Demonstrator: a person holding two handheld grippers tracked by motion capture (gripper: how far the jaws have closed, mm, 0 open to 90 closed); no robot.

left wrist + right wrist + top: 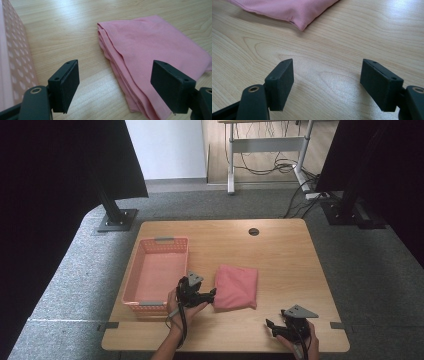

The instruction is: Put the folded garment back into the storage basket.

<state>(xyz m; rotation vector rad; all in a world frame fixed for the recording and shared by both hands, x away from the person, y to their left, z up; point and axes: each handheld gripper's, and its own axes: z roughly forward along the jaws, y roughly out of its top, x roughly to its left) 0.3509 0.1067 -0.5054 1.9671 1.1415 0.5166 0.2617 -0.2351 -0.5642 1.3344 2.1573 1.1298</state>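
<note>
A grey carpet floor [350, 265] surrounds a light wooden bench [280, 255], and black curtains [45, 180] hang at both sides of the room. On the bench a folded pink cloth [236, 287] lies flat near the middle, a little toward the person's side. To its left stands a pink plastic basket [131, 279] with small holes in its walls; the cloth and the basket are near each other but they do not touch. The left hand-held gripper [212, 294] is at the lower left corner of the cloth, between the basket and the cloth. In the left gripper view its two black jaws stand wide apart, with the layered folded edge of the cloth [150, 62] lying between them and slightly ahead, and the basket wall [15, 55] is seen at the left edge. The jaws do not clamp the fabric. The right hand-held gripper [271, 327] is low over the bare wood near the front edge of the bench, well apart from the cloth. In the right gripper view its jaws are also spread apart, holding nothing, and one corner of the cloth [297, 11] shows farther ahead.
</note>
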